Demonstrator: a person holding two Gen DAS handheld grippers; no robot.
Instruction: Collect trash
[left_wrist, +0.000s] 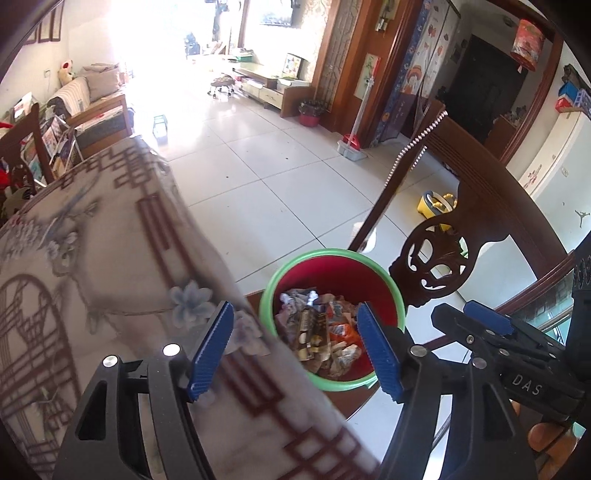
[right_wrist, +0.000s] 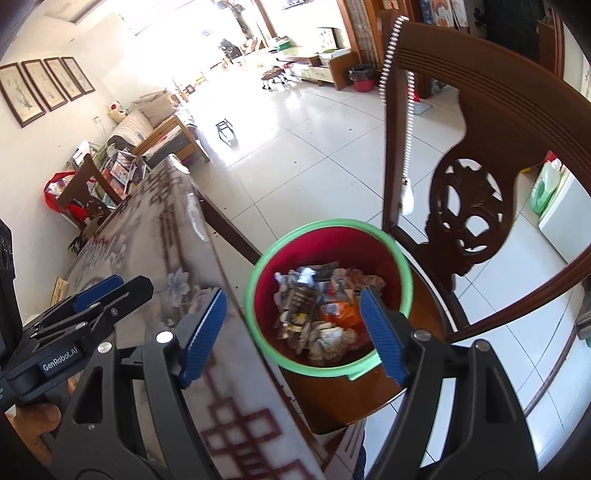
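Hovered above red bin (right_wrist: 384, 254) on chair seat beside table (left_wrist: 92, 258): left gripper (left_wrist: 295, 347) and right gripper (right_wrist: 291, 336), jaws released, empty. Wrappers (right_wrist: 317, 314) inside bin. Risked knocking bin off seat.

A round bin (left_wrist: 334, 258), red with a green rim, stands upright in the lower middle of the left wrist view and just right of centre in the right wrist view (right_wrist: 328, 236). It rests on a dark wooden seat, close against the table edge to its left. It is open on top and part-filled with trash (left_wrist: 321, 332): crumpled white paper, a dark brown wrapper lying lengthwise near the middle, and an orange packet to its right (right_wrist: 338, 312).
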